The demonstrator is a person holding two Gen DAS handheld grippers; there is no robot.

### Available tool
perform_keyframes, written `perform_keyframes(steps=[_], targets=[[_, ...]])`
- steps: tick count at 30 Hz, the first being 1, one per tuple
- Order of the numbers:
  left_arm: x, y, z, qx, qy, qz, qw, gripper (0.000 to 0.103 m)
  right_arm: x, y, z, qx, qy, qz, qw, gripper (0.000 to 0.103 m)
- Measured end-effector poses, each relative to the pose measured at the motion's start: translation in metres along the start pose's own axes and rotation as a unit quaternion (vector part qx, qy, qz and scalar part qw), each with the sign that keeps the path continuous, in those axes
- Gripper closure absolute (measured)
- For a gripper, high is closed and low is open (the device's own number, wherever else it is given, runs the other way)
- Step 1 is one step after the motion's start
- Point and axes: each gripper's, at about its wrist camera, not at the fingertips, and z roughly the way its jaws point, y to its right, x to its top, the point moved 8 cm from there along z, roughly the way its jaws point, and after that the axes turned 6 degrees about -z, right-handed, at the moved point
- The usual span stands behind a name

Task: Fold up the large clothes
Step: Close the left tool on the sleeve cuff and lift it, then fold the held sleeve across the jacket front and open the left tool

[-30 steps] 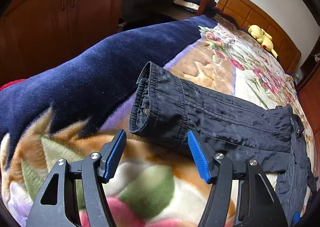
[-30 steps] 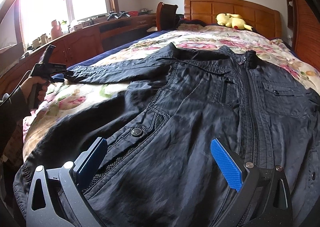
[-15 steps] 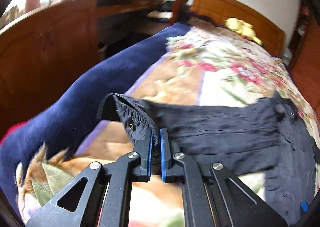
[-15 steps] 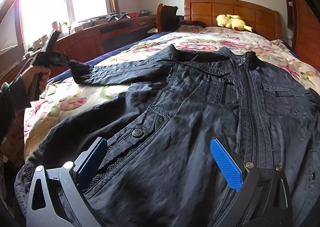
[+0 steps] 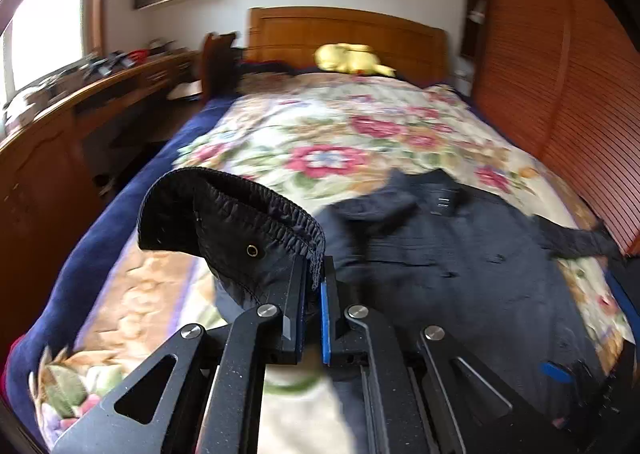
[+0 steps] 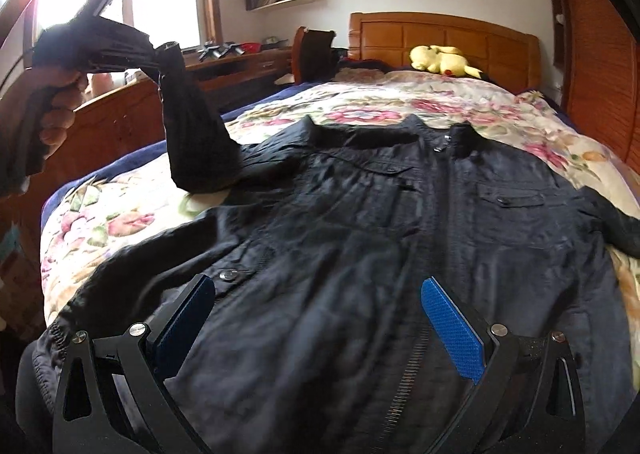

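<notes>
A large black jacket (image 6: pixel 360 222) lies front up on the floral bed, collar toward the headboard. My left gripper (image 5: pixel 312 274) is shut on the elastic cuff (image 5: pixel 248 222) of one sleeve. In the right wrist view a hand holds that gripper (image 6: pixel 158 54) high at the left, and the sleeve (image 6: pixel 196 138) hangs from it down to the bed. My right gripper (image 6: pixel 316 314) stands open low over the jacket's hem, its blue pads (image 6: pixel 452 330) apart with only cloth beneath them. The jacket's other sleeve (image 5: pixel 576 238) lies out toward the right.
The floral blanket (image 5: pixel 360 134) covers the bed, with a dark blue border (image 5: pixel 100 238) along the left side. A yellow plush toy (image 6: pixel 440 60) rests by the wooden headboard (image 6: pixel 440 38). A wooden desk and cabinets (image 5: pixel 60 126) run along the left; a slatted wardrobe (image 5: pixel 560 86) is on the right.
My left gripper closed on the sleeve cuff that lay flat on the bed, then rose and swung toward the jacket's body, lifting the sleeve. My right gripper stayed open and shifted slightly.
</notes>
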Motion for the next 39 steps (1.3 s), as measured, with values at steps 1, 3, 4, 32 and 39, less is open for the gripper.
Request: perform_keyframes(steps=[1,3,4,32,39], targets=[[-0.001,0.011,-0.002,-0.008,0.000,0.005,1.0000,0.097,-0.001,0.004,-0.002,-0.004,0.001,0.004,1.000,0.000],[-0.006,0.035,-0.004,-0.025,-0.002,0.016,0.9996,0.097,-0.003,0.011,-0.007,-0.008,0.001,0.009,1.000,0.000],[-0.011,0.048,-0.004,-0.033,-0.004,0.023,0.9992,0.097,-0.005,0.014,-0.009,-0.009,0.001,0.013,1.000,0.000],[-0.140,0.048,-0.044,-0.028,-0.005,0.053,0.9982,0.059,-0.005,0.009,-0.012,0.000,-0.006,0.012,1.000,0.000],[-0.140,0.006,-0.057,-0.036,0.016,0.008,0.9992,0.024,-0.002,0.005,-0.008,0.002,-0.007,0.000,1.000,0.000]])
